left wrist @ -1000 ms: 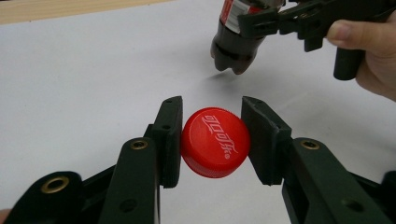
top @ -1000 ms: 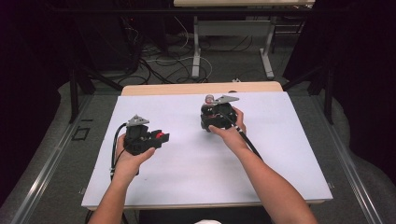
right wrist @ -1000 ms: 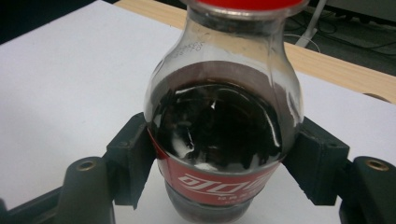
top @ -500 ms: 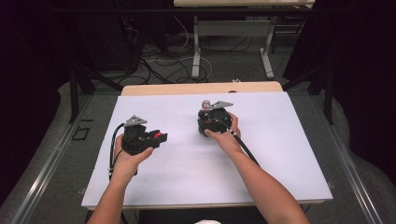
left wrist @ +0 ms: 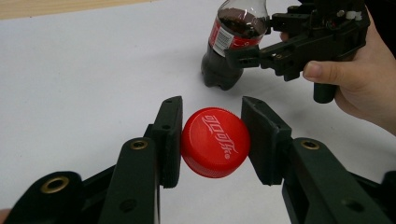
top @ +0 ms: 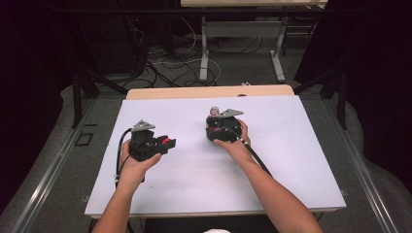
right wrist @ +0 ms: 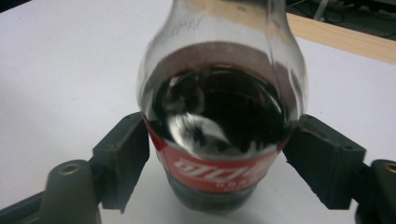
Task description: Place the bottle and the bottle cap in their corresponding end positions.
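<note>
bottle cap is off and clamped between the jaws of the left gripper, held above the white table. right gripper is clamped on the cola bottle, standing upright mid-table. uncapping looks done; what's left is unclear, maybe recapping or setting down.

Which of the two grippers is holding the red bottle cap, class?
The left gripper: its fingers clamp the red cap, whereas the right gripper grips the cola bottle.

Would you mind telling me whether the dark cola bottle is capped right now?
Uncapped, apparently: the left gripper clamps its red plastic cap, apart from the bottle.
</note>
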{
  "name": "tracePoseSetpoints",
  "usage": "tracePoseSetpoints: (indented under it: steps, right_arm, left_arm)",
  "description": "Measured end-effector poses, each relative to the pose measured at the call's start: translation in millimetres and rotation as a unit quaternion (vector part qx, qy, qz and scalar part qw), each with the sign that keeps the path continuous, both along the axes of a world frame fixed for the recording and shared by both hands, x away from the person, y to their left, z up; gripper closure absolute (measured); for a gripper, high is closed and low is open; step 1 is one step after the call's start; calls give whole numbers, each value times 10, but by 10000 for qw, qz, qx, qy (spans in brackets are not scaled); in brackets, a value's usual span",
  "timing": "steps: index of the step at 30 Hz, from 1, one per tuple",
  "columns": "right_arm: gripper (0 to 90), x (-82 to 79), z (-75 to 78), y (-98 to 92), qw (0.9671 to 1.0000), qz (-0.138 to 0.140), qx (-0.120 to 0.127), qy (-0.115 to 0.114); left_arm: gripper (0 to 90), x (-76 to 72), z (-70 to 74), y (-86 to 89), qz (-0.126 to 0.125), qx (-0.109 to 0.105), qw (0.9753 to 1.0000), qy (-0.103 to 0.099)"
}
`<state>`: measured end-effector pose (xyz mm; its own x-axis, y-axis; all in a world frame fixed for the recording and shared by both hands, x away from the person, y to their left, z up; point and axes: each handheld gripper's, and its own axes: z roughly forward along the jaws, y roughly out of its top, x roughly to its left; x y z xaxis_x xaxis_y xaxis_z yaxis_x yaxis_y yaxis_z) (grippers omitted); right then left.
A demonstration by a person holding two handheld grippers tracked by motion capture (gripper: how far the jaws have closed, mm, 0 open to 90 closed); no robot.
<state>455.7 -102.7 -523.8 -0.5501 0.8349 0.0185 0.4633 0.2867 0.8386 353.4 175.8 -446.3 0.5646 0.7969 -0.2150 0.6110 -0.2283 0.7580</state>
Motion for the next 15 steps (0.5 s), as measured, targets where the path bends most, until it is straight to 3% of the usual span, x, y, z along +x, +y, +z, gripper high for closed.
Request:
tracePoseSetpoints:
  steps: [7, 11, 12, 15]
  right_arm:
    - [181, -83, -102, -132, 9997, -31, -97, 227]
    - [166, -162, -141, -237, 9993, -39, -64, 373]
    - [158, -188, -143, -259, 9989, -78, -31, 458]
    - [150, -273, -146, -351, 9983, -70, -114, 566]
  left_arm:
    - [605, 16, -65, -36, 16, -83, 9999, 69]
    - [605, 22, -88, -53, -22, 2, 9999, 139]
    - [605, 26, -111, -71, 22, -31, 10000, 71]
    - [605, 38, -153, -108, -16, 24, 9999, 98]
